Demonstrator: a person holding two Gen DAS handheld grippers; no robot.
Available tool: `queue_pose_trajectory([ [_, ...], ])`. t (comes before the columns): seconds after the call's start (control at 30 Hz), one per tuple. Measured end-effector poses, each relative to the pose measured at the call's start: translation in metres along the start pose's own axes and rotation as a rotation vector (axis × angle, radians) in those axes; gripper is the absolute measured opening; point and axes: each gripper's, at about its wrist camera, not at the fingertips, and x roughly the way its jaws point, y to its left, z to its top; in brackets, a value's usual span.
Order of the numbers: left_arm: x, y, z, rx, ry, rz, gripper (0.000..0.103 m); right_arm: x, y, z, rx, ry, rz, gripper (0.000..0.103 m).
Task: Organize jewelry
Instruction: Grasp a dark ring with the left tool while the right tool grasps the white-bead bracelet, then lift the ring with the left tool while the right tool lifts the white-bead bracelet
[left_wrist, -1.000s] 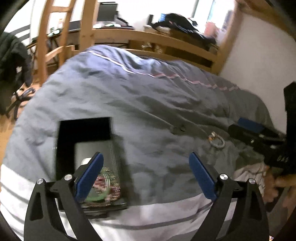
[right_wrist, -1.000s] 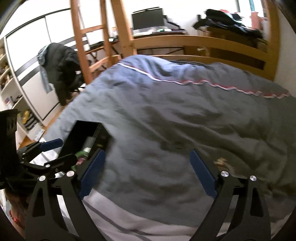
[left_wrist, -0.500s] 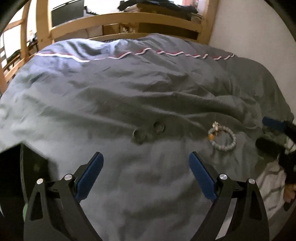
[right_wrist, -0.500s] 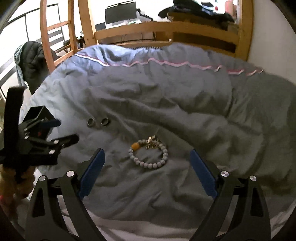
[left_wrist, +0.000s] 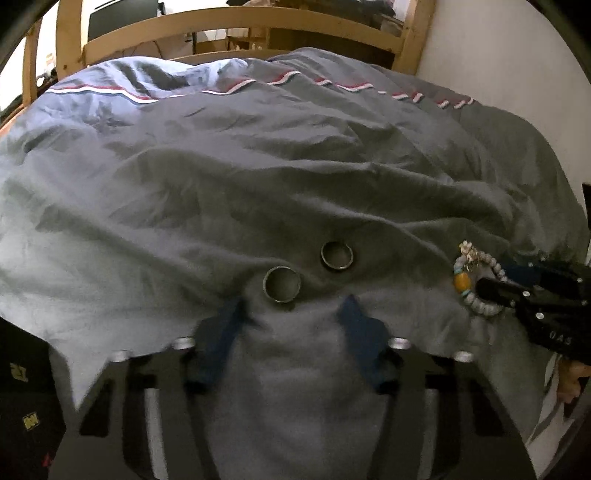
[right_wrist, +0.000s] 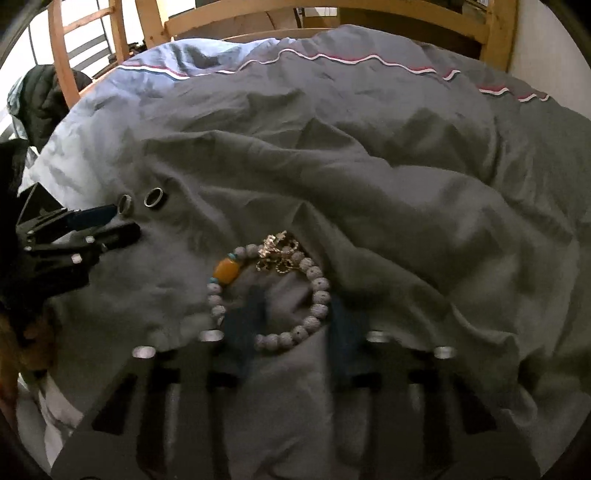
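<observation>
Two dark metal rings lie side by side on the grey duvet (left_wrist: 258, 184): the near ring (left_wrist: 282, 284) and the far ring (left_wrist: 337, 255). My left gripper (left_wrist: 293, 305) hovers low over the near ring, which sits just ahead of its blue fingertips; its jaws are closing and touch nothing. A bracelet (right_wrist: 318, 284) of pale beads, with an orange bead and a gold charm, lies under my right gripper (right_wrist: 299, 312). One finger is inside the loop, the other outside, with the right strand between them. These jaws are closing too, and the pads are not pressing. The same bracelet (left_wrist: 463, 282) shows at the right of the left wrist view.
A black box (left_wrist: 22, 369) sits at the duvet's near left edge. The wooden bed frame (left_wrist: 229, 22) runs along the far side, with a white wall (left_wrist: 498, 55) on the right. A dark jacket (right_wrist: 44, 96) hangs at the left. A hand (left_wrist: 570, 380) holds the right gripper.
Both grippers have dropped close to the duvet. The left view swung from the black box to the rings, and the right came over the bracelet. Both pairs of jaws went from wide to much narrower.
</observation>
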Motion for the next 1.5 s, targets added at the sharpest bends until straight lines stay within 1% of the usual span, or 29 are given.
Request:
queue_pose_trajectory([
  [0.1,-0.005,0.005,0.000,-0.031,0.001,-0.022,0.023,-0.005,-0.001,-0.003,0.006,-0.014,-0.007,0.016],
  [0.17,-0.008,0.003,0.000,-0.033,-0.004,-0.019,0.019,-0.008,-0.001,-0.004,0.013,-0.025,-0.012,0.015],
  [0.23,-0.012,0.000,0.001,-0.027,-0.015,-0.007,0.019,-0.009,-0.001,-0.003,0.019,-0.021,-0.012,0.015],
  [0.27,-0.015,-0.002,0.002,-0.023,-0.029,0.008,0.022,-0.009,-0.002,-0.003,0.028,-0.018,-0.009,0.016],
  [0.3,-0.014,-0.003,0.004,-0.024,-0.037,0.019,0.042,-0.009,-0.003,-0.003,0.040,-0.015,0.000,0.017],
  [0.33,-0.015,-0.004,0.006,-0.022,-0.048,0.030,0.055,-0.009,-0.005,-0.003,0.051,-0.013,0.010,0.017],
  [0.37,-0.016,-0.005,0.006,-0.014,-0.066,0.046,0.075,-0.008,-0.005,-0.003,0.055,-0.011,0.013,0.017],
  [0.4,-0.016,-0.009,0.006,0.011,-0.097,0.076,0.077,-0.007,-0.006,-0.002,0.058,-0.008,0.015,0.017],
  [0.43,-0.014,-0.011,0.008,0.026,-0.098,0.083,0.077,-0.005,-0.005,-0.002,0.057,-0.004,0.015,0.017],
  [0.47,-0.007,-0.012,0.012,0.032,-0.080,0.072,0.077,-0.004,-0.005,-0.002,0.057,-0.003,0.017,0.017],
  [0.53,0.003,-0.011,0.015,0.026,-0.053,0.048,0.058,-0.002,-0.004,-0.003,0.055,0.001,0.021,0.017],
  [0.57,0.008,-0.010,0.015,0.021,-0.028,0.038,0.046,0.000,-0.005,-0.003,0.056,0.004,0.026,0.017],
  [0.63,0.013,-0.007,0.012,0.017,-0.018,0.039,0.042,0.004,-0.006,-0.001,0.066,0.010,0.036,0.018],
  [0.67,0.013,-0.004,0.013,0.003,-0.019,0.029,0.034,0.005,-0.006,-0.001,0.064,0.009,0.037,0.019],
  [0.7,0.011,-0.001,0.014,-0.009,-0.022,0.020,0.023,0.004,-0.004,-0.002,0.048,-0.008,0.023,0.016],
  [0.73,0.010,0.001,0.013,-0.020,-0.029,0.008,0.019,0.004,-0.002,-0.002,0.027,-0.022,0.002,0.013],
  [0.77,0.008,0.003,0.014,-0.026,-0.037,-0.001,0.019,0.003,0.001,-0.002,0.006,-0.028,-0.015,0.009],
  [0.83,0.004,0.003,0.013,-0.025,-0.050,0.010,0.019,0.001,0.002,-0.002,0.001,-0.038,-0.020,0.009],
  [0.9,0.002,0.002,0.012,-0.020,-0.054,0.013,0.019,-0.006,-0.001,-0.001,0.013,-0.073,-0.025,0.009],
  [1.03,-0.008,-0.004,0.014,-0.006,-0.076,0.004,0.019,-0.024,-0.006,0.005,0.043,-0.139,-0.004,0.009],
  [1.17,-0.020,-0.010,0.017,0.007,-0.102,-0.009,0.019,-0.032,-0.005,0.009,0.051,-0.171,0.007,0.009],
  [1.4,-0.017,-0.020,0.018,0.025,-0.083,-0.006,0.019,-0.048,-0.005,0.012,0.061,-0.226,0.037,0.009],
  [1.5,-0.022,-0.025,0.018,0.033,-0.089,-0.018,0.019,-0.059,-0.010,0.012,0.098,-0.265,0.076,0.009],
])
